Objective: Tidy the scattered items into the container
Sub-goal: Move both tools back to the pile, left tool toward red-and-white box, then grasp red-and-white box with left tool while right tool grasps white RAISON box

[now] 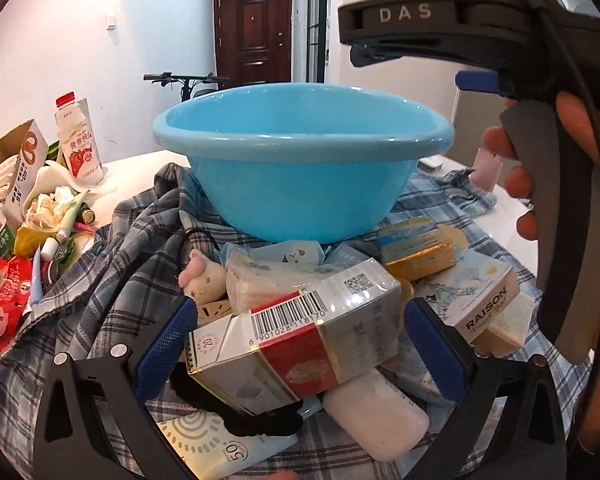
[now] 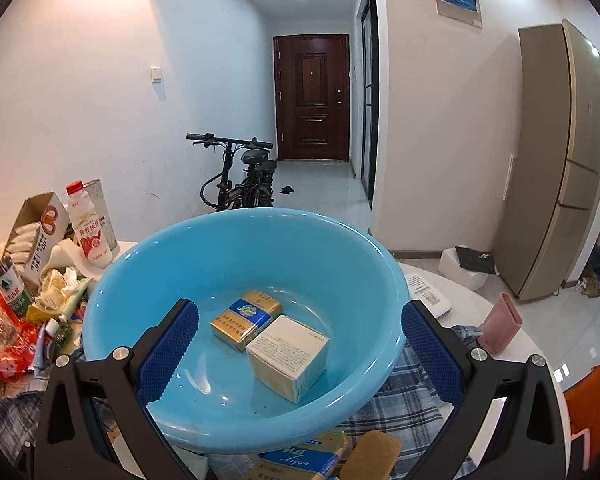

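One blue basin [image 2: 236, 248] stands on one plaid cloth [image 1: 112, 248]. Inside the basin lie two boxes: one gold-and-blue cigarette pack [image 2: 246, 318] and one white carton [image 2: 288, 356]. On the cloth in front of the basin, at least four more packs and boxes are heaped, among them one red-banded pack [image 1: 292, 340] and one Raison box [image 1: 480, 300]. One milk bottle [image 1: 78, 140] stands at the table's left edge.

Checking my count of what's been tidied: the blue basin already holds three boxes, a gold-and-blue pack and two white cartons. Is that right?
Not quite. The right wrist view shows only two boxes in the blue basin: the gold-and-blue pack and one white carton. The rest stands.
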### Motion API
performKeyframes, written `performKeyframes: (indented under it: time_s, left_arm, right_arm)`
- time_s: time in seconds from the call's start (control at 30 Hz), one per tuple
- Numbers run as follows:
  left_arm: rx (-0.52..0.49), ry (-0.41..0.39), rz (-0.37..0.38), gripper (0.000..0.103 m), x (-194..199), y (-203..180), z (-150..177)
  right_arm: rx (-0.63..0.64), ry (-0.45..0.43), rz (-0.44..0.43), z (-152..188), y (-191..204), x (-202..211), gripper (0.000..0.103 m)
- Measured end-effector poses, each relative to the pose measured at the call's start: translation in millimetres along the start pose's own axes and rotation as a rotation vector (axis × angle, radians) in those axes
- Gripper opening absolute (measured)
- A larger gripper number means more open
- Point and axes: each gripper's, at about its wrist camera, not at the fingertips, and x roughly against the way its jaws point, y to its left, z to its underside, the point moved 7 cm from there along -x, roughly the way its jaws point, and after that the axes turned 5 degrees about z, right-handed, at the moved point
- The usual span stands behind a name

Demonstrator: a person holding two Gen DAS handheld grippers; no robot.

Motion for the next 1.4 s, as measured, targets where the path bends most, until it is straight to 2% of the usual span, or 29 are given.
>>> performKeyframes:
  time_s: [0.2, 0.37, 0.53, 0.63, 0.73, 0.9, 1.03, 1.13, 1.2, 1.3, 1.4]
  left_arm:
    - [0.039, -0.033, 0.039, 0.092, 8, 5, -2]
    - [0.045, -0.093, 0.044, 0.092, 24, 8, -8]
    - [0.071, -0.116, 0.059, 0.092, 31, 15, -11]
    - [0.089, -0.12, 0.069, 0.092, 33, 20, -12]
    - [0.091, -0.127, 0.068, 0.092, 36, 22, -13]
    - [0.09, -0.14, 0.056, 0.093, 39, 24, -14]
    - [0.098, -0.138, 0.058, 0.093, 39, 27, -15]
    - [0.095, -0.14, 0.049, 0.093, 39, 28, -15]
    - [0.096, -0.142, 0.048, 0.093, 39, 28, -15]
    - [0.098, -0.137, 0.053, 0.093, 39, 29, -15]
    - [0.105, -0.133, 0.059, 0.093, 39, 30, -15]
  right_arm:
    - [-0.013, -0.012, 0.001, 0, -3, 2, 0.103]
    - [-0.003, -0.018, 0.014, -3, -4, 6, 0.103]
    - [-0.005, -0.064, -0.002, -14, -14, 33, 0.103]
    - [-0.022, -0.07, -0.028, -10, -25, 51, 0.103]
    - [0.004, -0.06, -0.016, 10, -38, 70, 0.103]
    - [0.108, -0.002, 0.023, 64, -44, 85, 0.103]
    - [0.306, 0.069, 0.069, 112, -21, 82, 0.103]
    - [0.401, 0.114, 0.03, 139, 6, 78, 0.103]
    - [0.442, 0.125, 0.025, 149, 16, 73, 0.103]
    - [0.502, 0.127, 0.08, 158, 20, 62, 0.103]
    - [0.501, 0.139, 0.082, 160, 21, 56, 0.1]
